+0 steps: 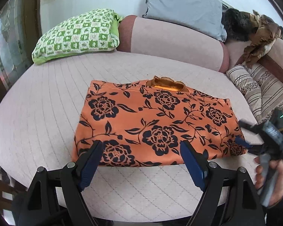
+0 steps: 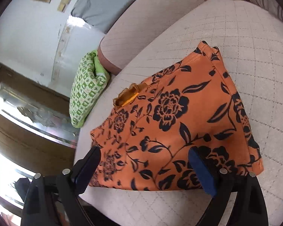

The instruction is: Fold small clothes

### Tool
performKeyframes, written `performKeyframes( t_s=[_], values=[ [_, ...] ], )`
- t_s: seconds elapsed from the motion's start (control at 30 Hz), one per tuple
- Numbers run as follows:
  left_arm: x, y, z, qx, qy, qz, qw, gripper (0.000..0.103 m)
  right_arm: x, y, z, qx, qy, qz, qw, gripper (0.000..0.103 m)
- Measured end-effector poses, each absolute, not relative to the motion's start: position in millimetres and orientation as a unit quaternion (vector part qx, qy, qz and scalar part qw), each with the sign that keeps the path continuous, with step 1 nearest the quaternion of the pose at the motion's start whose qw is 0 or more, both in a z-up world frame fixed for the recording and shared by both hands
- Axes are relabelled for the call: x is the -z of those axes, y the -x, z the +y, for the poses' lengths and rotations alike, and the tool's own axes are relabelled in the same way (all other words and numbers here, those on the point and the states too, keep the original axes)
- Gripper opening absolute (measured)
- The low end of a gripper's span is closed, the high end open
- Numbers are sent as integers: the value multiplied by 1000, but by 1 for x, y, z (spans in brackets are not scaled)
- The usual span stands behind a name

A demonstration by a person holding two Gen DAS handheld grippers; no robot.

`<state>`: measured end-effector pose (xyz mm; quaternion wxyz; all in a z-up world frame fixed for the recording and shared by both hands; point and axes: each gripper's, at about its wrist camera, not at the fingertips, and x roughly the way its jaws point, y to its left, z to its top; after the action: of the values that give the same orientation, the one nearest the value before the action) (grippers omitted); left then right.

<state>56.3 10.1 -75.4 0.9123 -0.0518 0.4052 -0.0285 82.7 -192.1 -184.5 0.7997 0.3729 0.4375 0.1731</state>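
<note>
- Left wrist view first: we are holding our left gripper point(image 1: 139, 150) with its jaws spread wide and nothing between them, the tips hanging just over the near edge of the orange floral garment point(image 1: 154, 124).
- Right wrist view: our right gripper point(image 2: 145, 158) is likewise released and empty, its blue fingers point(image 2: 200, 167) straddling the near hem of the same garment point(image 2: 179, 124).
- The garment is lying already folded into a compact block on the quilted pink bed cover point(image 1: 37, 113), straight ahead of both claws, with its long axis running side to side across the left claw's line of sight.
- From the left view we are seeing the right gripper point(image 1: 254, 139) blurred at the garment's right end, so the right hand looks nearer that edge and the left nearer the left corner.
- We are judging that another fold would bring one short end across to the other.
- Beyond, a green checked pillow point(image 1: 77, 35) and a grey pillow point(image 1: 184, 7) are sitting well apart from the work.
</note>
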Motion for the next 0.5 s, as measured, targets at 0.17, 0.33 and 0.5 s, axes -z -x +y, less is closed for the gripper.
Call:
performKeyframes(
  t_s=[0.17, 0.33, 0.5],
  values=[
    [76, -50, 4, 29, 39, 408, 912, 84, 180, -78, -198, -187, -402, 427, 788, 95],
    [82, -48, 3, 17, 39, 418, 908, 84, 194, -79, -197, -160, -373, 443, 800, 96],
    [84, -45, 9, 13, 40, 417, 908, 84, 179, -70, -204, -160, -412, 422, 792, 95]
  ],
)
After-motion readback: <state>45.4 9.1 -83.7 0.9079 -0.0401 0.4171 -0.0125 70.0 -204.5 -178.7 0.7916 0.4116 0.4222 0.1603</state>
